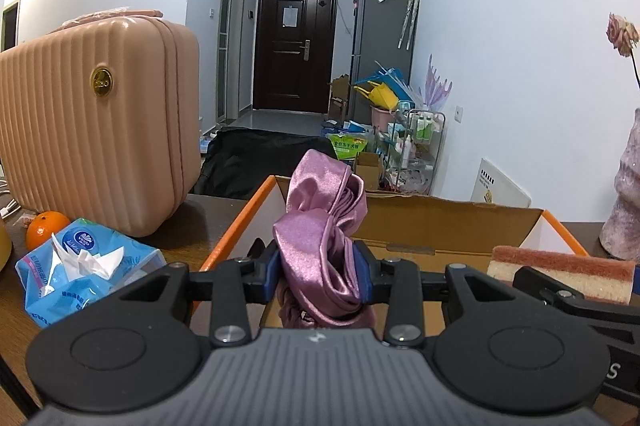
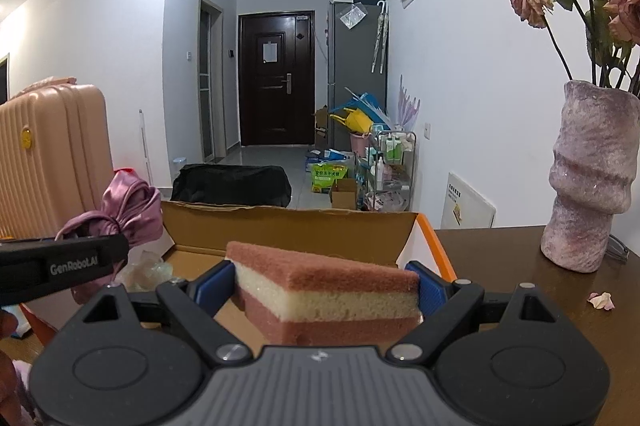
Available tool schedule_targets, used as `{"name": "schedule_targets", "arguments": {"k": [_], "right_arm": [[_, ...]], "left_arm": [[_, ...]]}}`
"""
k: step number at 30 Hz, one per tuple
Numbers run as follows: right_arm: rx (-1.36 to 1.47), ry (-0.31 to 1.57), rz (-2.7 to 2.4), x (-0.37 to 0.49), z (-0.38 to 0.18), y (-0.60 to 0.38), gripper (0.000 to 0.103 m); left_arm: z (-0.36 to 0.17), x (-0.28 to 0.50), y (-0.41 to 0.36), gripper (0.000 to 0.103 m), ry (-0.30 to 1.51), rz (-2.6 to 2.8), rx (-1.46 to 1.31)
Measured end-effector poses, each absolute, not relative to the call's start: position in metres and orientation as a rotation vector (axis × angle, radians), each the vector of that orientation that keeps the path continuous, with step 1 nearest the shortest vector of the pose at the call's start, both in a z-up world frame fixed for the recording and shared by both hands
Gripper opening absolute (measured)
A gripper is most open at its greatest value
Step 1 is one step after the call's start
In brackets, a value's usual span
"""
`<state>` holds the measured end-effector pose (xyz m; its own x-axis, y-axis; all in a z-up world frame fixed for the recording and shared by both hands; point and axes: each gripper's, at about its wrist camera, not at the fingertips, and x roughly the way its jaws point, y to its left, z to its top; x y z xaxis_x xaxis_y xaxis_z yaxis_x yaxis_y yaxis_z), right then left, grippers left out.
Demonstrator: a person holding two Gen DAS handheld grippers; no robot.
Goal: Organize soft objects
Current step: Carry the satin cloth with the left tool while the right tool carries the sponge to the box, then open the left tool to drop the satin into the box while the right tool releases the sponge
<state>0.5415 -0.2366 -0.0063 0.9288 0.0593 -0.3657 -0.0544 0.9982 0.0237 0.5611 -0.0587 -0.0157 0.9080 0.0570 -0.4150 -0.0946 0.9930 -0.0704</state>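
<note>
My left gripper [image 1: 320,276] is shut on a bunched purple satin cloth [image 1: 320,226], held over the near left part of an open cardboard box with orange edges [image 1: 440,222]. The same cloth [image 2: 128,210] shows at the left of the right wrist view, beside the left gripper's black body. My right gripper [image 2: 326,290] is shut on a pink and cream layered sponge [image 2: 332,290], gripped at its two ends above the box [image 2: 288,230]. That sponge [image 1: 560,274] also appears at the right of the left wrist view.
A pink ribbed suitcase [image 1: 96,122] stands on the brown table at the left, with an orange [image 1: 46,228] and a blue tissue pack [image 1: 84,266] in front of it. A mauve vase with dried roses [image 2: 588,178] stands right of the box. Crumpled plastic [image 2: 148,268] lies inside the box.
</note>
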Motion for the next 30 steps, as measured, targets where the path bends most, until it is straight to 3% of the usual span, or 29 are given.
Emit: {"name": "schedule_targets", "arguments": {"k": [4, 7, 10, 12, 14, 17, 30], "right_arm": [[0.012, 0.387, 0.052, 0.543, -0.007, -0.237, 0.091], [0.011, 0.403, 0.049, 0.546, -0.007, -0.237, 0.092], [0.015, 0.417, 0.048, 0.547, -0.009, -0.238, 0.093], [0.023, 0.428, 0.041, 0.548, -0.009, -0.240, 0.094], [0.040, 0.448, 0.037, 0.549, -0.010, -0.241, 0.097], [0.068, 0.479, 0.024, 0.552, -0.012, -0.245, 0.102], [0.076, 0.497, 0.014, 0.553, -0.014, -0.246, 0.103]], "left_arm": [[-0.017, 0.559, -0.058, 0.040, 0.429, 0.073, -0.088], [-0.016, 0.559, -0.057, 0.050, 0.421, 0.074, -0.093], [-0.016, 0.556, -0.058, 0.073, 0.411, 0.086, -0.091], [-0.015, 0.554, -0.056, 0.094, 0.400, 0.097, -0.102], [-0.013, 0.550, -0.053, 0.103, 0.377, 0.116, -0.122], [-0.012, 0.549, -0.052, 0.103, 0.372, 0.128, -0.135], [-0.014, 0.553, -0.051, 0.103, 0.402, 0.143, -0.132]]}}
